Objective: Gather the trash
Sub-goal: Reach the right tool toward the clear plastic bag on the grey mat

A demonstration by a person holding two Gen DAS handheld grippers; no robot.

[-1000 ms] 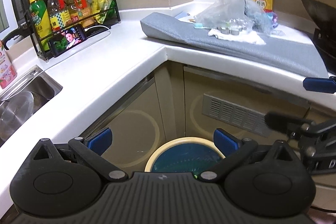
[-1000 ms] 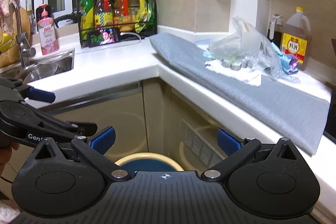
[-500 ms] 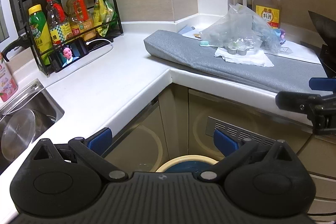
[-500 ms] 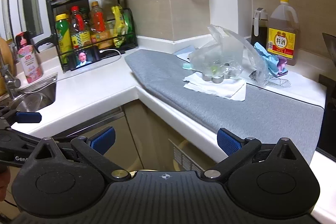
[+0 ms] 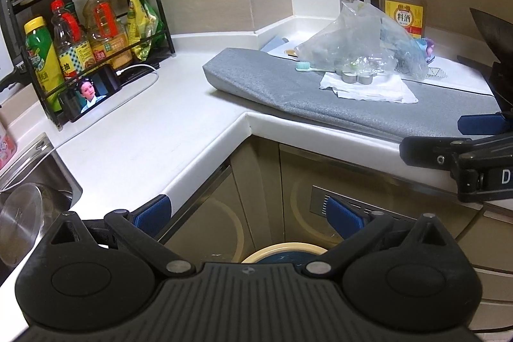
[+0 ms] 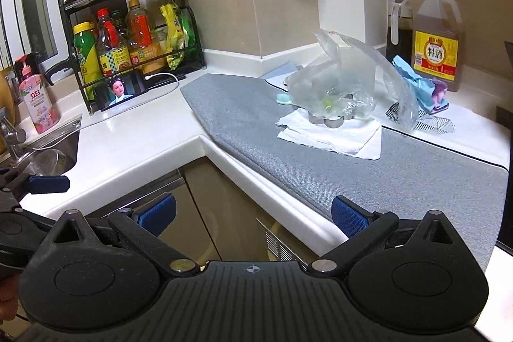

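Both claws, left (image 5: 248, 213) and right (image 6: 253, 213), are spread wide and empty. One plastic bag (image 6: 336, 79), one tissue (image 6: 333, 135) and three tealights (image 6: 327, 119) are seen on one grey mat (image 6: 400, 175) near the white bench's (image 6: 138, 140) inner corner.

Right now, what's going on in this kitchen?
A person holds a gripper in each hand at a corner counter, clearing trash. Both the left gripper and the right gripper have their jaws open and hold nothing. On the grey mat sit a clear plastic bag, a white paper towel, small metal cups and a toothbrush, all untouched. The trash bin sits on the floor below the left gripper.
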